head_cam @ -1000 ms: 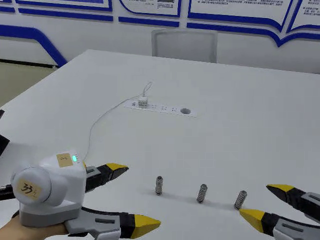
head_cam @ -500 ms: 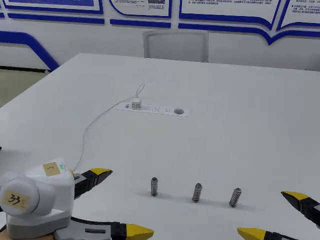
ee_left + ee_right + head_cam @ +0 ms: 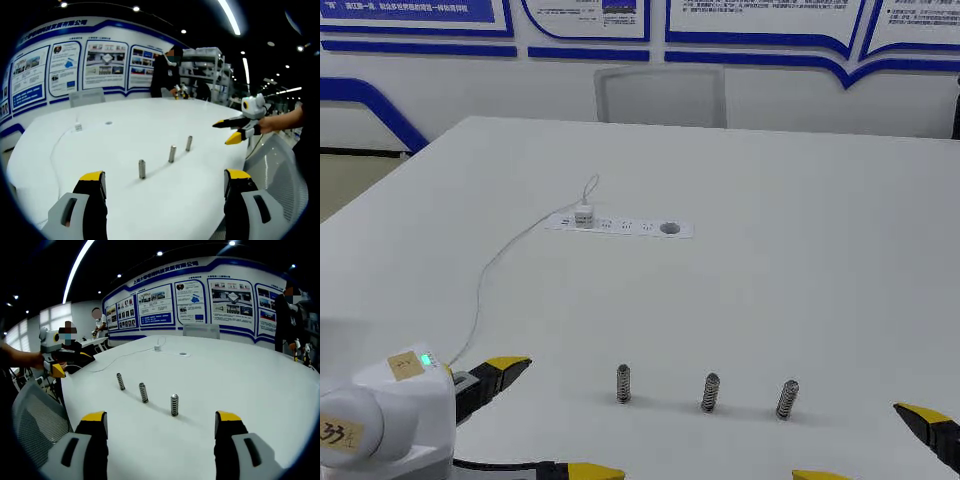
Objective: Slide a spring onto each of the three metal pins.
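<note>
Three short metal pins stand in a row on the white table, each with a coil spring around it: left pin, middle pin, right pin. My left gripper with yellow-tipped black jaws is open and empty, to the left of the row. My right gripper is open and empty at the lower right, clear of the right pin. In the left gripper view the pins stand ahead of the open left gripper. The right gripper faces the same row.
A white power strip lies mid-table with a white plug and a cable trailing to the near left edge. A grey chair stands behind the table. A mesh chair is beside the near edge. A person stands far back.
Both grippers have drawn back from the row of pins, the left one leftward and the right one rightward and lower in view. The head camera has shifted. The pins stand unmoved.
</note>
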Motion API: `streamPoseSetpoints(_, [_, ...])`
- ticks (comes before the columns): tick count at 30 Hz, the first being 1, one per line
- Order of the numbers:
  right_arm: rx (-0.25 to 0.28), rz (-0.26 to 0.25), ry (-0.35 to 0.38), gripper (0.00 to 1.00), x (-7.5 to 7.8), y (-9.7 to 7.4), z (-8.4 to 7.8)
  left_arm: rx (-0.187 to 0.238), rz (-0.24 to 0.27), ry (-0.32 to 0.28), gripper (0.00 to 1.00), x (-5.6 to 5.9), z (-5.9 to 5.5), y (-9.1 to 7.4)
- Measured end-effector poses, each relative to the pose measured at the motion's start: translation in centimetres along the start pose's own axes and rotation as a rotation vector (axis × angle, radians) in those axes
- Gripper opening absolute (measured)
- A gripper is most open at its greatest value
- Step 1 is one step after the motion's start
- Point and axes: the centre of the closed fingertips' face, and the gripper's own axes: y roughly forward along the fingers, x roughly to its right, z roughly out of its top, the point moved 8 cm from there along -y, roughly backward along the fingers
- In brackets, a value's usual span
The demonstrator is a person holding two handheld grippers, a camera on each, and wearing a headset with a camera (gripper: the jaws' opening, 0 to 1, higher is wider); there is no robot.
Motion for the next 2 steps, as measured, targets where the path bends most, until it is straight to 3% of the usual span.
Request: streamPoseSetpoints(2, [0.004,-0.004,0.009,0.89,0.13,-0.11,-0.14,0.0,0.002,0.026,1.0,0.3,-0.15,0.02])
